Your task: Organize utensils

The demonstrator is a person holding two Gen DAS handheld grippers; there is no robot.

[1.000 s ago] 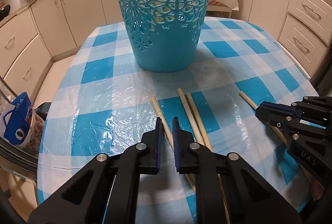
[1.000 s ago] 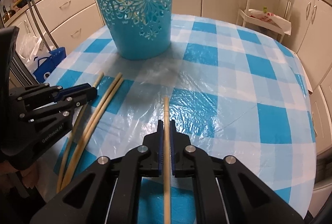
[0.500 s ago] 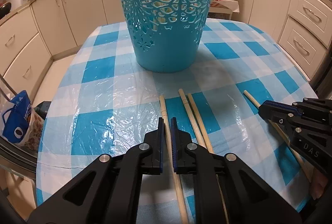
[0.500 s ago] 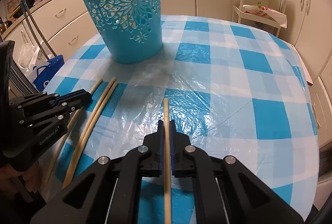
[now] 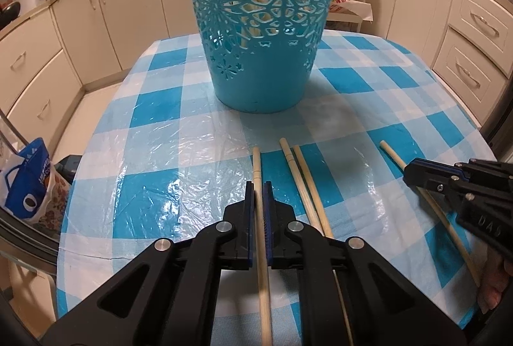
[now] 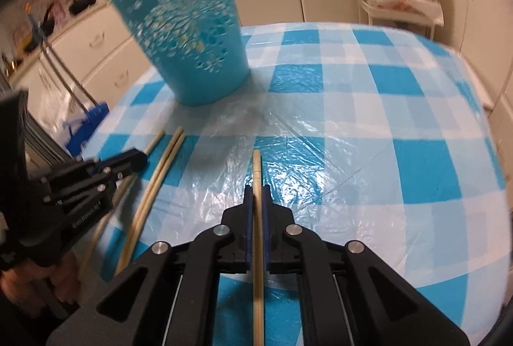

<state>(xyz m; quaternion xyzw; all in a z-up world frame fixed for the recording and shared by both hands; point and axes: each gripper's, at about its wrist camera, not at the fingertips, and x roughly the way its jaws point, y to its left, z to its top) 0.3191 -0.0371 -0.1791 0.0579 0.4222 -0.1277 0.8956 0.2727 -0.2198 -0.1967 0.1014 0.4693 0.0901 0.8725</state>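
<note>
Nearest, at the bottom centre of the left wrist view, we have our left gripper (image 5: 258, 201) with its ribbed blue pads closed against a slim, round wooden chopstick (image 5: 260, 237) that runs straight up the frame between them. Just right of it lie two more chopsticks (image 5: 304, 182), pale, smooth and nearly touching, on the glossy plastic-covered blue-and-white checked tablecloth (image 5: 160, 173). At the right edge, our right gripper (image 5: 416, 174) shows as a black angular wedge across a fourth stick. In the right wrist view, the right gripper (image 6: 256, 201) clamps its own chopstick (image 6: 257, 249), which bows slightly between the pads; the frame is motion-blurred. Farther up, in the upper centre of the left view, stands the tapered turquoise plastic basket (image 5: 259, 25), its wall pierced with flower and star cut-outs. Cream cabinets (image 5: 474, 35) curve along the top edge.
</note>
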